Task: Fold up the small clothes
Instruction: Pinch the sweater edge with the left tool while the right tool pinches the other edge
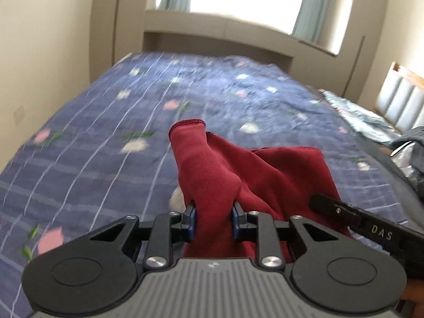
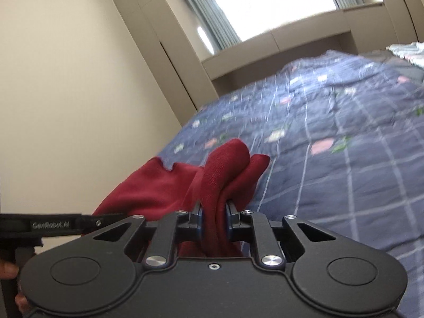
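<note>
A dark red knit garment (image 1: pixel 212 169) hangs bunched above the bed, held by both grippers. In the left wrist view my left gripper (image 1: pixel 214 221) is shut on a thick fold of it, red cloth filling the gap between the blue pads. Part of the other gripper's black body (image 1: pixel 352 217) shows at the right, beside the cloth. In the right wrist view my right gripper (image 2: pixel 214 221) is shut on another bunch of the red garment (image 2: pixel 225 169), which spreads to the left toward the left gripper's body (image 2: pixel 50 225).
The bed's blue floral checked quilt (image 1: pixel 185 100) stretches ahead to a window ledge (image 1: pixel 238 29) with curtains. A padded headboard (image 1: pixel 400 98) and crumpled bedding and clothes (image 1: pixel 408 156) lie at the right. A cream wall (image 2: pixel 66 92) stands left. Something small and white (image 1: pixel 177 198) lies under the garment.
</note>
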`<state>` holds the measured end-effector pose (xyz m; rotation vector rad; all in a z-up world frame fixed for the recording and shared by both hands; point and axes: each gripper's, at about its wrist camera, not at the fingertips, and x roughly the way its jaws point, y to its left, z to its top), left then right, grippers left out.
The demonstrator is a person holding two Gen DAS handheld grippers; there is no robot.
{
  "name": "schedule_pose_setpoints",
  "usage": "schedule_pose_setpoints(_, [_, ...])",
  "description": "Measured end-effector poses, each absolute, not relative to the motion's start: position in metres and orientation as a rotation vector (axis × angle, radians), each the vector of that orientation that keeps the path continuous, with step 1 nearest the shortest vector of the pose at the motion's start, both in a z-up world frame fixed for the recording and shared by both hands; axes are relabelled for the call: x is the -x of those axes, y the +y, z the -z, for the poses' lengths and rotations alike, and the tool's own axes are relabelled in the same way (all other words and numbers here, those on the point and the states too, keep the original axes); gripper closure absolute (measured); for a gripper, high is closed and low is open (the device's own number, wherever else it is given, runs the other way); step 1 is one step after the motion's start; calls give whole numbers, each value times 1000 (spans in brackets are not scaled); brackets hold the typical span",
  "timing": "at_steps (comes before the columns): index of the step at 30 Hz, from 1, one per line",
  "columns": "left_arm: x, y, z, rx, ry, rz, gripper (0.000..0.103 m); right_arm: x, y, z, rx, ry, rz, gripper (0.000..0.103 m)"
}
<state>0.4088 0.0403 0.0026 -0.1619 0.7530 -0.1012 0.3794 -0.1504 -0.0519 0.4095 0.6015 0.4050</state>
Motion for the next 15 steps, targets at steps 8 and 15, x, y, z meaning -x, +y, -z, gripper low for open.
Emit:
schedule_pose_setpoints(8, [-404, 65, 34, 226, 792, 78, 69, -381, -148, 68, -364, 644, -353, 74])
schedule_pose_setpoints(15, [-397, 67, 30, 231, 799, 70, 47, -362, -147, 52, -307, 621, -310, 48])
